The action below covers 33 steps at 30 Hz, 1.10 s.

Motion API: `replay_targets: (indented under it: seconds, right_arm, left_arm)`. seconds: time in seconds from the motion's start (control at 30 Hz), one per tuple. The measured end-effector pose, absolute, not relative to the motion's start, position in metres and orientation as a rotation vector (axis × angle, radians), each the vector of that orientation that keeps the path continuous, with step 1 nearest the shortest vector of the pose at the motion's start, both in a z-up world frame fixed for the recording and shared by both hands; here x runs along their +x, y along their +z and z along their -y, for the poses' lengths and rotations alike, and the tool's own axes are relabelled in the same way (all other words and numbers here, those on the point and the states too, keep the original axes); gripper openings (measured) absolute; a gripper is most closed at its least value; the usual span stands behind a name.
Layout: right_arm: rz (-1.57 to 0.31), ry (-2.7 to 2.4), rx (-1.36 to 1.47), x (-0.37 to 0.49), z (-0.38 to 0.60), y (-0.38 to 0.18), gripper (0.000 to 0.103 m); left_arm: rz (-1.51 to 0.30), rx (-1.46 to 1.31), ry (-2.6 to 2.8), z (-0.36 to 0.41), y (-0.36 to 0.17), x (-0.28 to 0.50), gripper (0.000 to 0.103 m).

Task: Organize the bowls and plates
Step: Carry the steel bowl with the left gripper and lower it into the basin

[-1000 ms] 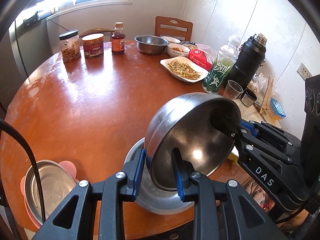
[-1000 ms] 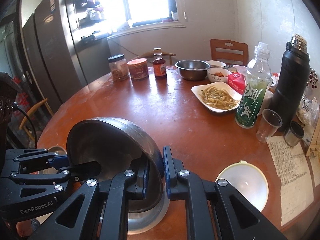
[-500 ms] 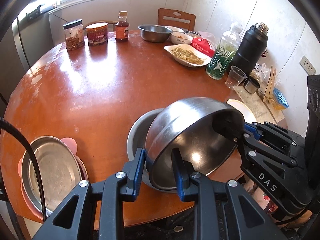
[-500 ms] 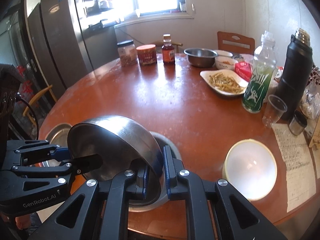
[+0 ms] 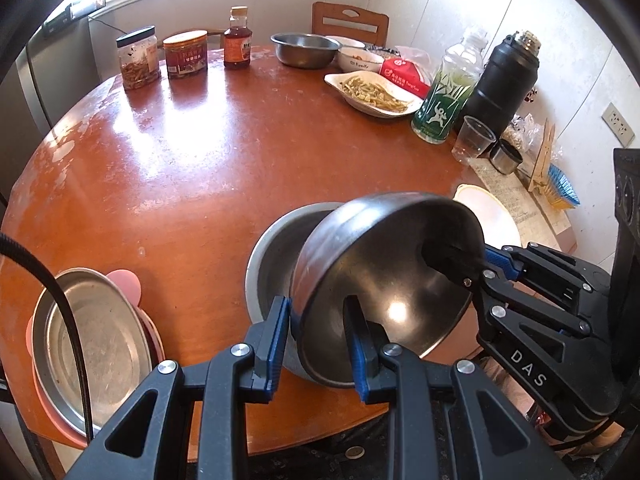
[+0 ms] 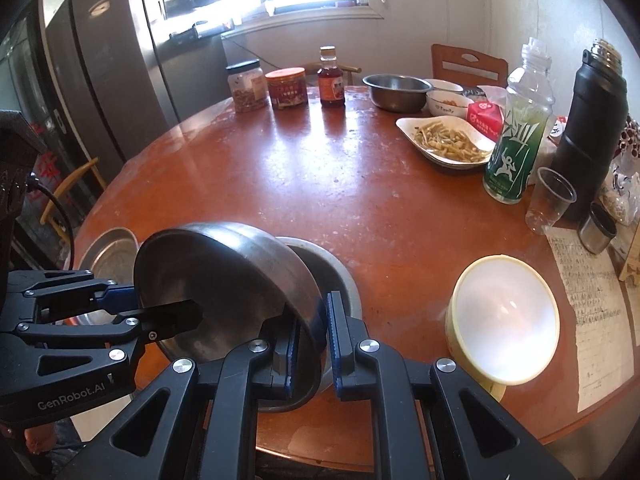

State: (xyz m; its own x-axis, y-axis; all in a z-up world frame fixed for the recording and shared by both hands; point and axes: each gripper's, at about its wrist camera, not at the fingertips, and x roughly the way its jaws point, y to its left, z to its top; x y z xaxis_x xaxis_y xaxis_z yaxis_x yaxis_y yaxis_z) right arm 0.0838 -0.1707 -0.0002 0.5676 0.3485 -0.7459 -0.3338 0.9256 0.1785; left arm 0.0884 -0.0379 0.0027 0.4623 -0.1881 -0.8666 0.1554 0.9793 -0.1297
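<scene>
Round table [image 5: 200, 152]; both claws clamp tilted steel bowl [image 5: 384, 280] rim.

Steel bowls and plates, near edge of surface

Tilted steel bowl [image 5: 384, 280] sits partly inside a grey bowl [image 5: 276, 248]; metal plate [image 5: 92, 344] rests on pink plate [image 5: 126, 280]; cream bowl [image 6: 504, 320] stands upright, apart.

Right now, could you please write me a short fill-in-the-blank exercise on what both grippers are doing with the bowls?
1. The left gripper and right gripper both grip the rim of the same ____ bowl.
2. That bowl is tilted over a second metal bowl resting on the ____.
3. The empty bowl near the right gripper is pale ____.

Missing words: metal; table; yellow
</scene>
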Motion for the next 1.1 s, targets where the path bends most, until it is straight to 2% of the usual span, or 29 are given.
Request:
replay_targets:
  seconds: [1.1]
  right_arm:
    - [-0.921,0.348,-0.096,0.116,0.151,-0.027,0.014]
  left_arm:
    - [-1.081,0.019,-0.189,0.039,-0.019,0.129,0.028]
